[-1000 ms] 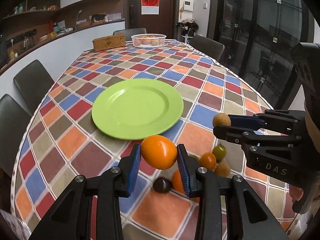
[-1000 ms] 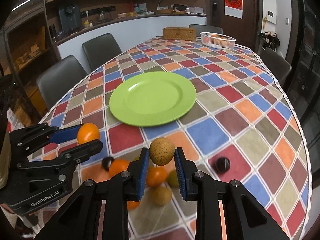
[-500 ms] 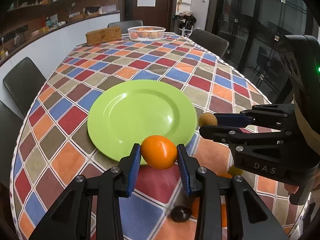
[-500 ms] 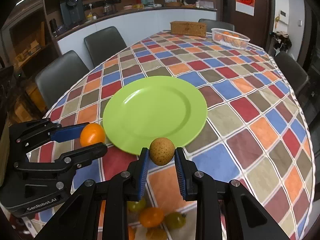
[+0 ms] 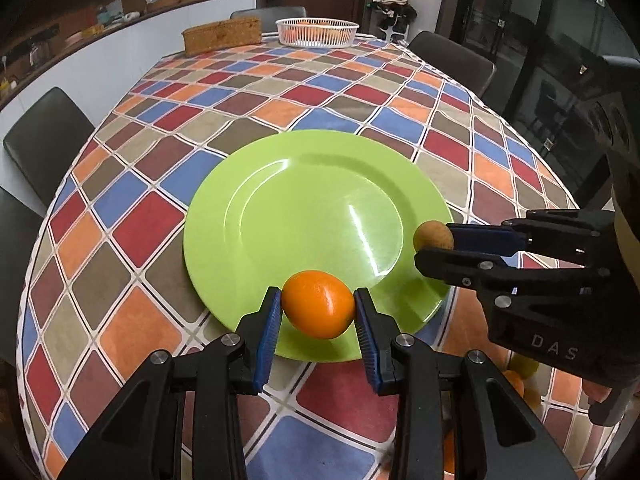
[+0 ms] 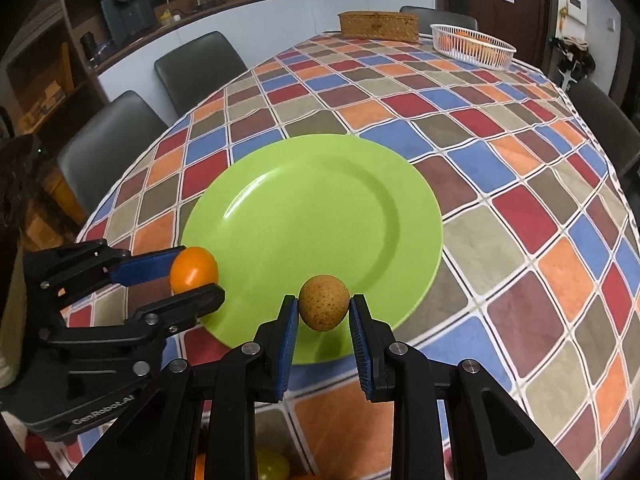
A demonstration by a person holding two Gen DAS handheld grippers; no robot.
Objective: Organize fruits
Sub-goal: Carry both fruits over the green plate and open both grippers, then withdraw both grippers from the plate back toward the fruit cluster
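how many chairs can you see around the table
4. Right wrist view: two dark chairs along the table's left side, one nearer, one farther; one behind the wicker box at the far end; one at the right edge. Others may be out of frame.

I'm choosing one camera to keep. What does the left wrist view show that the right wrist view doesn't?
Only the left wrist view shows the dark glass wall and the DAS lettering on the right gripper. Only the right wrist view shows the coffee machine on the shelf and a yellow-green fruit below the fingers. Both show the green plate, the orange in the left gripper, the brown fruit, and the white basket.
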